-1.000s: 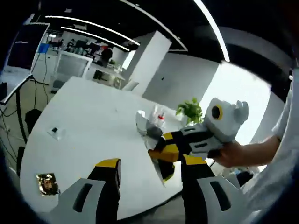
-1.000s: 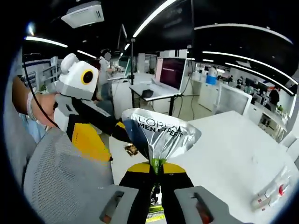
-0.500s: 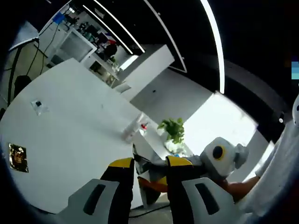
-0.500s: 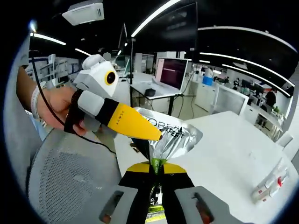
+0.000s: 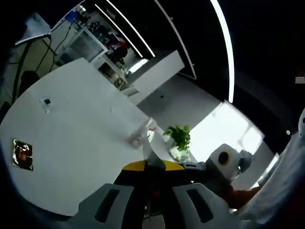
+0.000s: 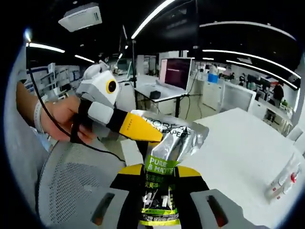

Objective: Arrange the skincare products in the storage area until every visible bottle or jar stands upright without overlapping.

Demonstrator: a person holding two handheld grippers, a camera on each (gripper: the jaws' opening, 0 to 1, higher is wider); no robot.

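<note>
**A:** Right gripper view first. What do the tongs hold?

**B:** The right gripper (image 6: 159, 183) rises from the bottom centre of the frame, and its jaws are pressed onto a silver pouch (image 6: 164, 164) with a green label. The pouch stands up between the jaws and its crumpled top is in the middle of the frame. The left gripper (image 6: 150, 137) comes in from the left of the frame, held by a hand (image 6: 59, 119), and its yellow tip touches the top edge of the pouch. I cannot tell from here if that tip pinches it.

**A:** And in the left gripper view?

**B:** The left gripper (image 5: 152, 167) is at the bottom centre, with its jaws close together and a thin silver edge of the pouch (image 5: 148, 155) between them, so they nip the pouch. The right gripper's white body (image 5: 224, 164) is at the lower right of the frame.

**A:** What lies around?

**B:** A white table (image 6: 238, 143) fills the right side of the right gripper view, with a small bottle (image 6: 283, 179) lying near the right edge. In the left gripper view the table (image 5: 71, 133) is at the left, with a small gold packet (image 5: 22, 154) at the far left, the bottle (image 5: 143, 136) lying near the middle, and a green plant (image 5: 178, 138) beyond it. A grey mesh chair (image 6: 66, 186) is in the lower left of the right gripper view.
</note>
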